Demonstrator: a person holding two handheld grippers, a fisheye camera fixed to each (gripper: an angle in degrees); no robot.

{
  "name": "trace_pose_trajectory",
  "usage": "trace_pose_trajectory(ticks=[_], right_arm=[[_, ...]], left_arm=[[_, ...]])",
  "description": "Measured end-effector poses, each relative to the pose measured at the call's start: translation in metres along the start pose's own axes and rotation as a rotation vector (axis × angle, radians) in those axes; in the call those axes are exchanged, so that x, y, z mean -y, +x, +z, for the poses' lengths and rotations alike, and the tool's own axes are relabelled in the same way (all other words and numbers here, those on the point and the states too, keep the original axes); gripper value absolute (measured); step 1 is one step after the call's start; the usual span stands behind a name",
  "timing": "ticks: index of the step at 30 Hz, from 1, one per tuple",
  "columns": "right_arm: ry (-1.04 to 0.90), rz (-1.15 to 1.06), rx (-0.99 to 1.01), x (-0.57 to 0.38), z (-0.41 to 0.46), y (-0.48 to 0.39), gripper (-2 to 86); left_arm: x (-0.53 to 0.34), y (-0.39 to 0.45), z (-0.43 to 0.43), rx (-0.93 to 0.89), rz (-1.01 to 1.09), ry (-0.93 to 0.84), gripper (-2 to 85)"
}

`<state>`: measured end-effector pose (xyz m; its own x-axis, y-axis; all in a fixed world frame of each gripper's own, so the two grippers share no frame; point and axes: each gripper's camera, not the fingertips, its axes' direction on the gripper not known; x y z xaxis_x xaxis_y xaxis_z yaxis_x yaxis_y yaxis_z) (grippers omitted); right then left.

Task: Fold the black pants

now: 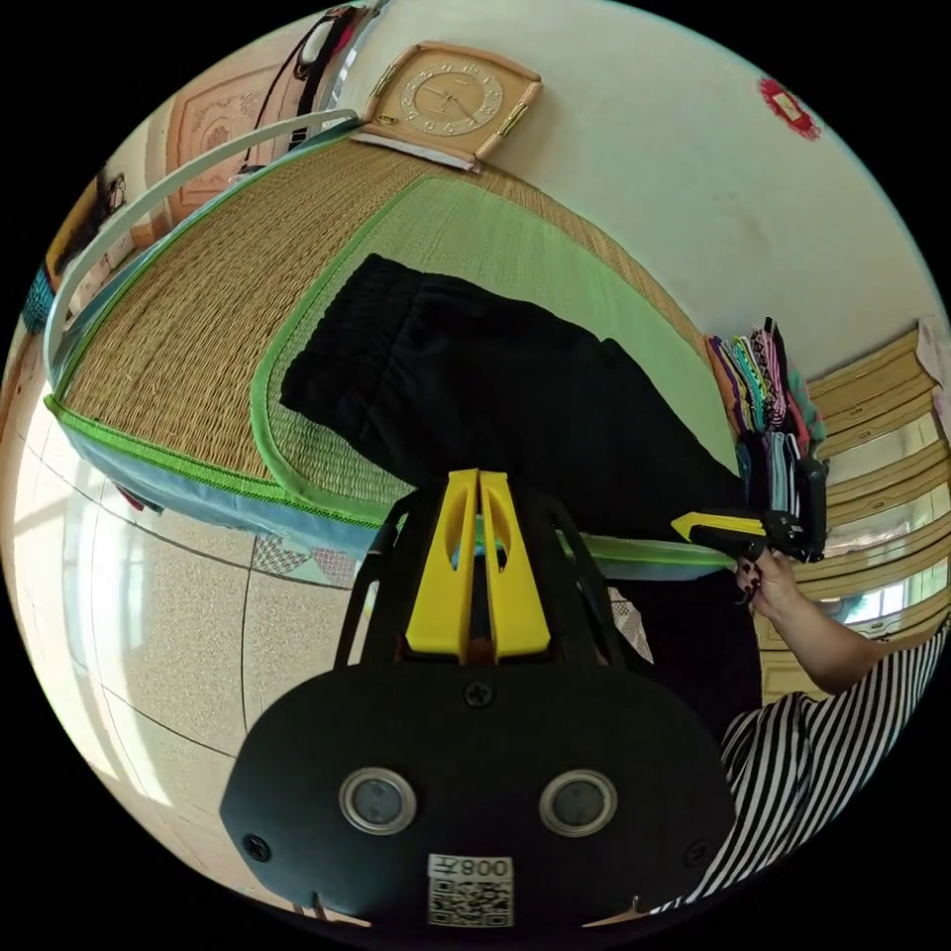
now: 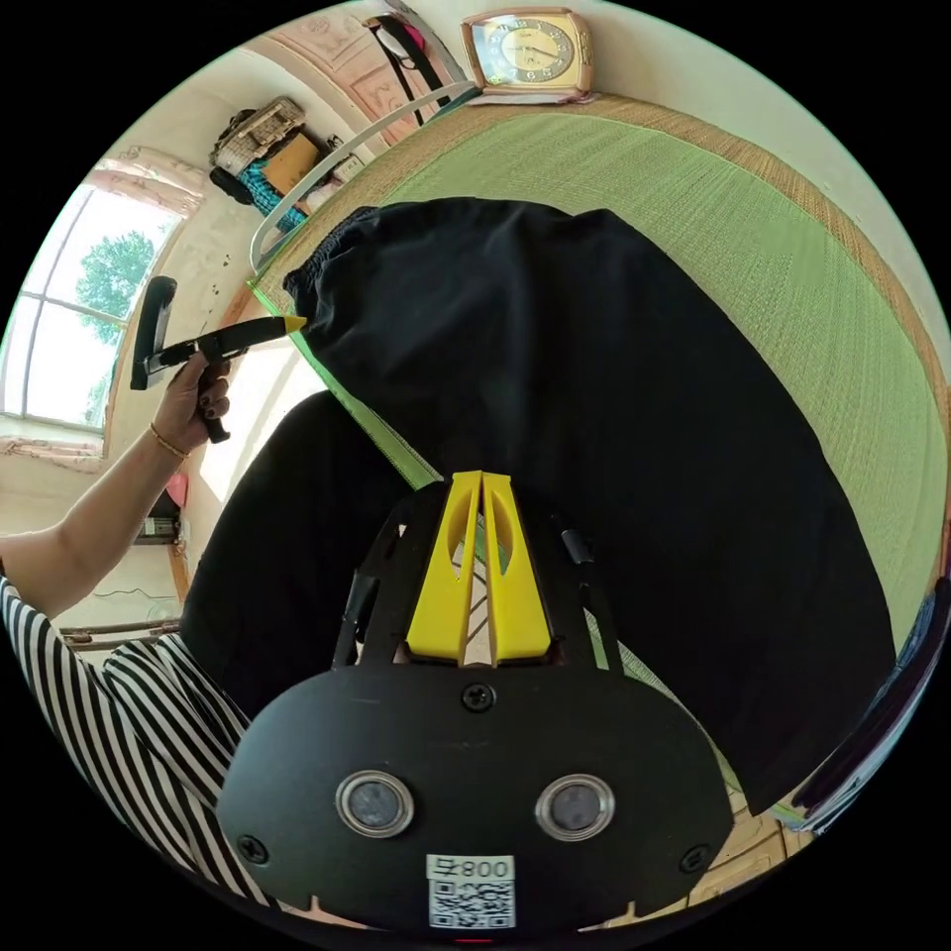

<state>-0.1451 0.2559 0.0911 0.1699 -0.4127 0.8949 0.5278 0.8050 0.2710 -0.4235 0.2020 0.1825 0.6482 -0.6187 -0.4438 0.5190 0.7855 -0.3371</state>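
Both my grippers, left [image 1: 478, 475] and right [image 2: 481, 477], have their jaws pressed together on nothing, held at the mat [image 1: 555, 267] edge where the pants [image 1: 495, 396] lie spread with part hanging over, so I judge folding hasn't begun and next needs opened jaws at the hem.

Bright daylight throughout, coming from the window [image 2: 69, 297], which blows out nearly white. Sunlit patches glaring on the floor [image 1: 129, 614]. Strong fisheye bending toward the edges, curving the rail [image 1: 178, 178] and clock [image 1: 451, 99], with black corners outside the round picture. Sharp focus across both views. Hardly any detail in the pants [image 2: 614, 416], just flat black with faint folds.
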Motion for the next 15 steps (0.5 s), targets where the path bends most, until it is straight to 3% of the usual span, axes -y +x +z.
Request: trace_pose_trajectory(ticks=[5,11,15], right_arm=[[-0.068,0.019,0.006,-0.003,0.019,-0.007,0.1],[0.042,0.093,-0.021,-0.038,-0.019,0.004,0.0],[0.058,0.231,-0.064,-0.065,-0.03,0.032,0.0]], left_arm=[[0.008,0.017,0.037,0.018,0.044,-0.136,0.0],[0.019,0.039,0.05,-0.035,0.118,-0.095,0.0],[0.031,0.061,0.08,0.048,0.182,-0.195,0.0]])
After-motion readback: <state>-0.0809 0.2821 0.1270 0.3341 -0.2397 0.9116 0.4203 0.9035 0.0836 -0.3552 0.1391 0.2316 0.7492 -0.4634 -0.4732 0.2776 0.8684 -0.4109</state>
